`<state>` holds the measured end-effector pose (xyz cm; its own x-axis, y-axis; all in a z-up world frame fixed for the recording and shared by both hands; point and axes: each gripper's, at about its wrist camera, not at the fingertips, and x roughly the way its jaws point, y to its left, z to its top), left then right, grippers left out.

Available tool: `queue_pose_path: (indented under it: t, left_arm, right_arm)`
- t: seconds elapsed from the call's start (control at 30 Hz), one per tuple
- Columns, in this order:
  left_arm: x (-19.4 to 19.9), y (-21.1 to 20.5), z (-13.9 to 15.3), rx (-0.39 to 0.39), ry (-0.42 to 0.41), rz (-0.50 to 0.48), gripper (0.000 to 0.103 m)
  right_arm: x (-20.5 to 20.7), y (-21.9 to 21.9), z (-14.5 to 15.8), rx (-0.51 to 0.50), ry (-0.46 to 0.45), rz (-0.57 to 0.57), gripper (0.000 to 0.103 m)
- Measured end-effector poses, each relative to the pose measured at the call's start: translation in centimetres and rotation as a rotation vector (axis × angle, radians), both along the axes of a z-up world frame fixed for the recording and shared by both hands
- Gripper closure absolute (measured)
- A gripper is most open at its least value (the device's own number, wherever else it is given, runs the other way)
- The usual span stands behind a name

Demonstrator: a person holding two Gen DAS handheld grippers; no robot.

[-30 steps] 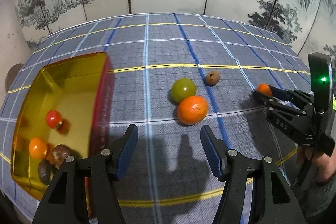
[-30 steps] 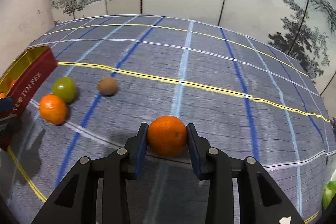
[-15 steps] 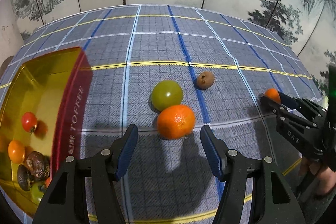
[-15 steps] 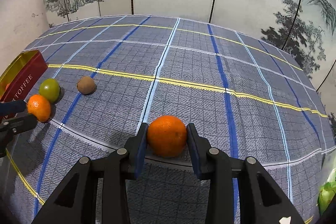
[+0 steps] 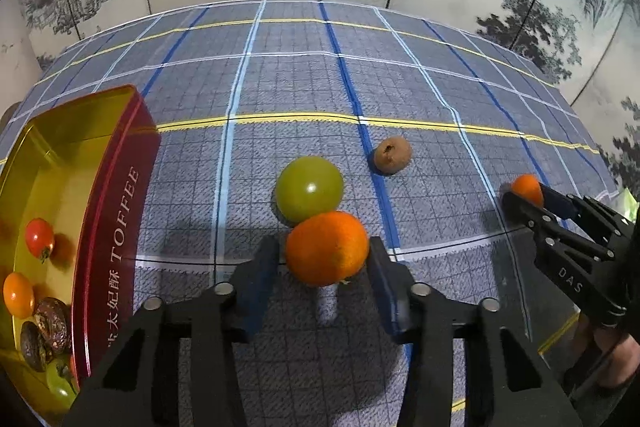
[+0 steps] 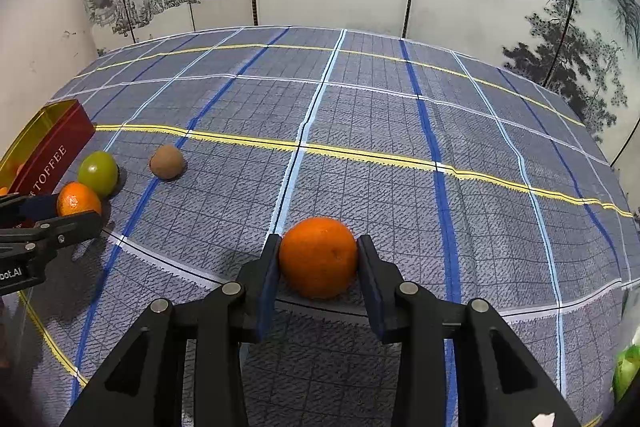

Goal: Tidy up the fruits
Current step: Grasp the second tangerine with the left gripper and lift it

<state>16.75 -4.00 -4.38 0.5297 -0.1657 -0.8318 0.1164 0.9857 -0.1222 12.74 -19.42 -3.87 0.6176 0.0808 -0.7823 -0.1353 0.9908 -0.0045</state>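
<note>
the left gripper is closing its jaws around a mandarin lying on the checked cloth, the pads nearly on its sides but contact not clear; a green fruit is touching that mandarin from behind, so the approach is coming from the near side. the right gripper is sitting clamped on a second mandarin, apparently resting on the cloth. the toffee tin is standing open to the left, already holding small fruits, evidently the destination. a brown fruit is lying apart, not yet collected.
</note>
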Motion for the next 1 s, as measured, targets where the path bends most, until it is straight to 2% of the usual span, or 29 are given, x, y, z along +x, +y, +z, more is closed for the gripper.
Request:
queue_pose_path:
  t: [0.5,1.0]
  left_arm:
    - [-2.0,1.2,1.0,0.003,-0.008,0.008,0.062]
    - [-4.8,5.6,5.2,-0.024,-0.075,0.065,0.062]
  right_arm:
    - [0.0,-0.1,0.0,-0.003,0.000,-0.001,0.068]
    - [0.0,0.0,0.0,-0.003,0.000,-0.004,0.068]
